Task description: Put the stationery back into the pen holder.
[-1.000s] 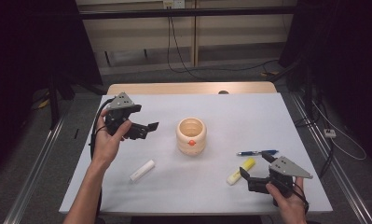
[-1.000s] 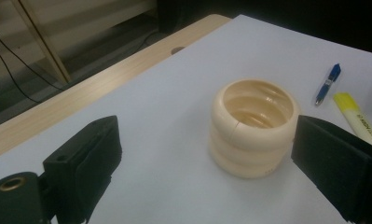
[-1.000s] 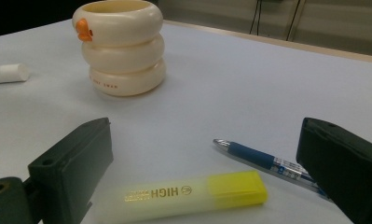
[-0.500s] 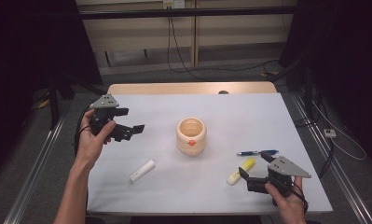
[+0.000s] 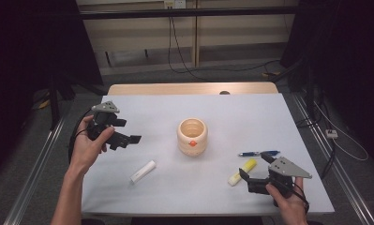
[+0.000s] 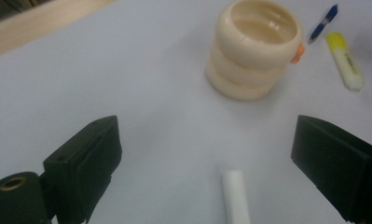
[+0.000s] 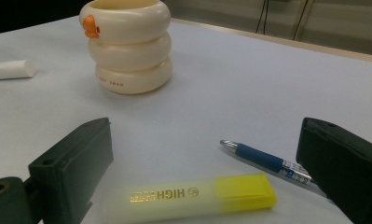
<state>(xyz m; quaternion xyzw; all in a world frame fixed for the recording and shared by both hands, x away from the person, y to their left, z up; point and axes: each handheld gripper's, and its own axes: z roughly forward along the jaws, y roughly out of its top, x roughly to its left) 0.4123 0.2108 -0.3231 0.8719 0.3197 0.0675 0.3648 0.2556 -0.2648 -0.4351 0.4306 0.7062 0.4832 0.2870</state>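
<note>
White table point(image 5: 278, 122) | cup point(image 5: 192, 137) centred, apparently to take pens | right gripper point(image 5: 256, 177) jaws apart, straddling highlighter point(image 7: 197, 198) right of cup for pickup | left gripper point(image 5: 126, 139) jaws apart, empty, left of cup

White-topped table point(image 5: 287, 117), bare wood strip at far edge. Grey floor point(image 5: 142, 79) beyond, black cables point(image 5: 184, 61) trailing across. Pale panelled wall point(image 5: 142, 33) far. Dark curtains left, right. Metal rail point(image 5: 30, 173) near left.

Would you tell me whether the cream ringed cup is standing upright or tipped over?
Upright. The cream ringed cup rests on its base on the table, its open mouth facing up.
</note>
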